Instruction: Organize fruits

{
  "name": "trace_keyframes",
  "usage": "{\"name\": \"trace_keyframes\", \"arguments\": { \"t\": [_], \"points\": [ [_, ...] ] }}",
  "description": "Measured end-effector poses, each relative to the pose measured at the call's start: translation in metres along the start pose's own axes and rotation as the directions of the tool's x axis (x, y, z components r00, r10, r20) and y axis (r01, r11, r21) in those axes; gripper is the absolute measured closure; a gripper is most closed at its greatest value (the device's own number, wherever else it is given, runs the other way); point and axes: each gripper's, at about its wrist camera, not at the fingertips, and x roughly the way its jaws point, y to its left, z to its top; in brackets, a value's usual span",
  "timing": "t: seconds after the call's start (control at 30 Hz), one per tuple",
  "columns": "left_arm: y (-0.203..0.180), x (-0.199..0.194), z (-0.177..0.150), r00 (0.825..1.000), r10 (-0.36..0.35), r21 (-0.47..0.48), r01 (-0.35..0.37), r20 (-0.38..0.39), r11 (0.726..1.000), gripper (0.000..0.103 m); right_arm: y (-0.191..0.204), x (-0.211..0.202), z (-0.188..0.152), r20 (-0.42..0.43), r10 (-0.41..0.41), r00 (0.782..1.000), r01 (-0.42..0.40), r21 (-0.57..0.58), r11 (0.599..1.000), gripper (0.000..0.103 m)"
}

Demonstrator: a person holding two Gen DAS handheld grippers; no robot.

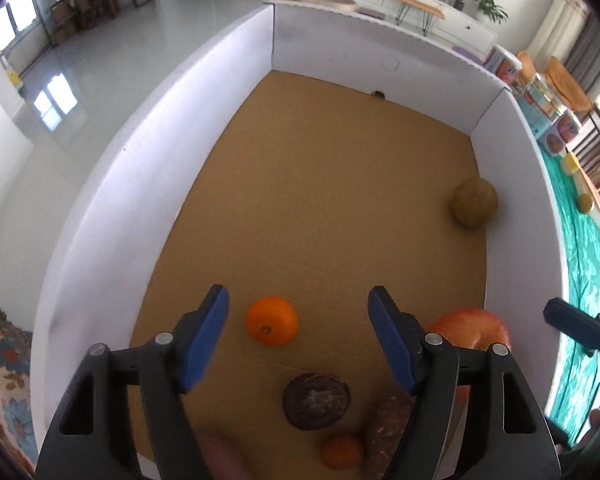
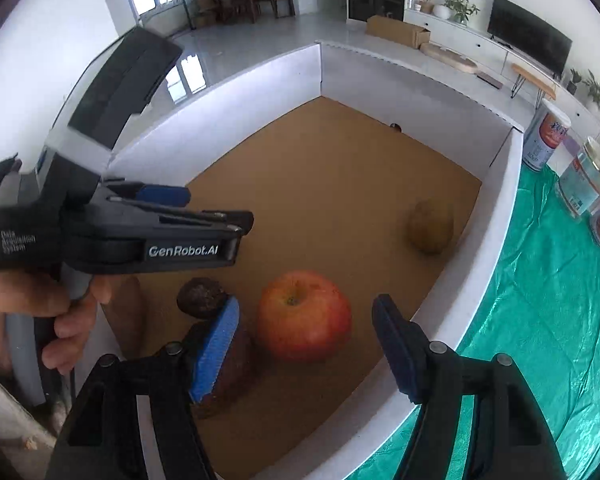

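Observation:
A white-walled box [image 1: 148, 184] with a brown cardboard floor holds several fruits. My left gripper [image 1: 298, 296] hangs open above a tangerine [image 1: 272, 321] that lies on the floor, and its pads touch nothing. Nearer lie a dark round fruit [image 1: 316, 401], a brown oblong fruit [image 1: 386, 432] and a second small orange [image 1: 341, 451]. A brownish-green fruit [image 1: 474, 202] sits by the right wall. My right gripper [image 2: 307, 300] is open over the red apple [image 2: 304, 316], with gaps on both sides of it. The left gripper [image 2: 216, 206] appears side-on there, held by a hand [image 2: 40, 312].
A green cloth [image 2: 548, 320] covers the table right of the box wall [image 2: 488, 240]. Several printed cans [image 2: 546, 136] stand on it, and a yellowish fruit [image 1: 585, 202] lies outside the box. A pinkish oblong root [image 2: 126, 320] lies by the near left wall.

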Motion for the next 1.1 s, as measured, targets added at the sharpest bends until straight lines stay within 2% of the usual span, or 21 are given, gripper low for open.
{"name": "trace_keyframes", "arguments": {
  "t": [0.03, 0.1, 0.17, 0.27, 0.33, 0.4, 0.5, 0.53, 0.57, 0.63, 0.7, 0.8, 0.93, 1.1],
  "points": [
    [-0.003, -0.01, -0.002, 1.0, -0.005, -0.003, 0.005, 0.031, 1.0, 0.029, -0.009, -0.016, -0.002, 0.044, 0.007, 0.999, -0.008, 0.031, 0.999, 0.033],
    [-0.014, -0.038, -0.008, 0.993, -0.038, 0.014, 0.037, 0.108, 0.999, 0.029, -0.031, -0.05, -0.011, 0.136, -0.005, 0.991, -0.006, 0.08, 0.997, 0.024],
    [-0.035, -0.068, -0.019, 0.978, -0.08, 0.071, 0.067, 0.191, 0.995, 0.02, -0.054, -0.082, -0.039, 0.214, -0.058, 0.975, 0.031, 0.128, 0.991, 0.001],
    [-0.081, -0.111, -0.049, 0.943, -0.179, 0.191, 0.128, 0.281, 0.973, 0.017, -0.093, -0.109, -0.105, 0.248, -0.216, 0.944, 0.161, 0.224, 0.961, 0.0],
    [-0.119, -0.131, -0.076, 0.916, -0.284, 0.288, 0.202, 0.284, 0.936, 0.016, -0.121, -0.117, -0.159, 0.211, -0.328, 0.921, 0.251, 0.324, 0.912, 0.0],
    [-0.159, -0.142, -0.102, 0.887, -0.392, 0.376, 0.286, 0.245, 0.881, 0.013, -0.15, -0.125, -0.214, 0.158, -0.415, 0.896, 0.313, 0.438, 0.843, 0.0],
    [-0.222, -0.138, -0.137, 0.852, -0.512, 0.473, 0.41, 0.106, 0.78, 0.013, -0.19, -0.135, -0.28, 0.037, -0.522, 0.852, 0.405, 0.585, 0.703, 0.0],
    [-0.243, -0.132, -0.145, 0.848, -0.525, 0.49, 0.43, 0.07, 0.759, 0.013, -0.2, -0.141, -0.296, 0.014, -0.543, 0.84, 0.416, 0.626, 0.659, 0.0],
    [-0.26, -0.125, -0.153, 0.851, -0.523, 0.5, 0.431, 0.053, 0.752, 0.013, -0.209, -0.146, -0.31, 0.011, -0.559, 0.829, 0.413, 0.662, 0.625, 0.0],
    [-0.29, -0.103, -0.16, 0.866, -0.496, 0.512, 0.399, 0.06, 0.76, 0.013, -0.224, -0.159, -0.33, 0.022, -0.587, 0.809, 0.392, 0.724, 0.568, 0.0],
    [-0.312, -0.08, -0.163, 0.893, -0.441, 0.525, 0.333, 0.091, 0.783, 0.013, -0.235, -0.171, -0.342, 0.045, -0.58, 0.814, 0.335, 0.779, 0.53, 0.0],
    [-0.322, -0.044, -0.163, 0.918, -0.379, 0.524, 0.267, 0.116, 0.809, 0.013, -0.241, -0.177, -0.348, 0.059, -0.584, 0.81, 0.307, 0.805, 0.508, 0.0],
    [-0.32, 0.0, -0.154, 0.942, -0.313, 0.527, 0.209, 0.116, 0.824, 0.013, -0.246, -0.169, -0.349, 0.042, -0.573, 0.819, 0.297, 0.822, 0.485, 0.0],
    [-0.309, 0.025, -0.152, 0.951, -0.286, 0.503, 0.192, 0.116, 0.843, 0.013, -0.244, -0.162, -0.348, 0.024, -0.571, 0.821, 0.317, 0.811, 0.491, 0.0]
  ]
}}
